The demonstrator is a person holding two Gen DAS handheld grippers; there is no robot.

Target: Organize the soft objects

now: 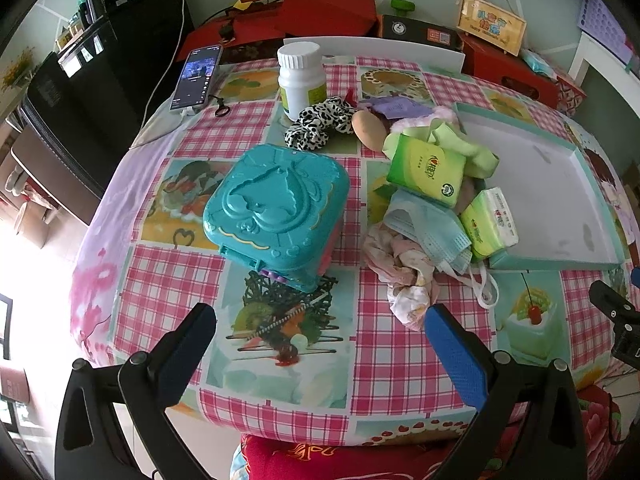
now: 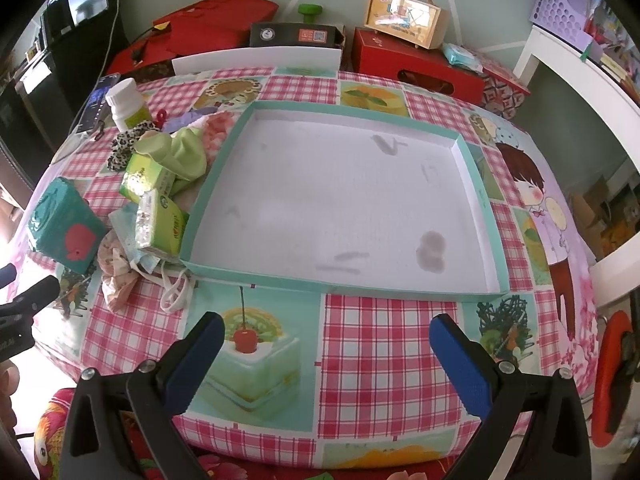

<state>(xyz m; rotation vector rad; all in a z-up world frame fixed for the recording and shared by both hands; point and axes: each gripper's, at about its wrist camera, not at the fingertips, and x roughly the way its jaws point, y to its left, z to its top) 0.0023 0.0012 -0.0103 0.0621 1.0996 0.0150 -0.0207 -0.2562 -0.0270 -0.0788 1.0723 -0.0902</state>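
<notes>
A pile of soft things lies left of an empty teal-rimmed white tray: two green tissue packs, a blue face mask, a pink crumpled cloth, a green cloth, a leopard scrunchie and a plush toy. My left gripper is open and empty, near the table's front, just short of the pink cloth. My right gripper is open and empty in front of the tray.
A teal plastic toy case stands left of the pile. A white pill bottle and a phone lie at the back left. Red boxes and a wooden box sit behind the table.
</notes>
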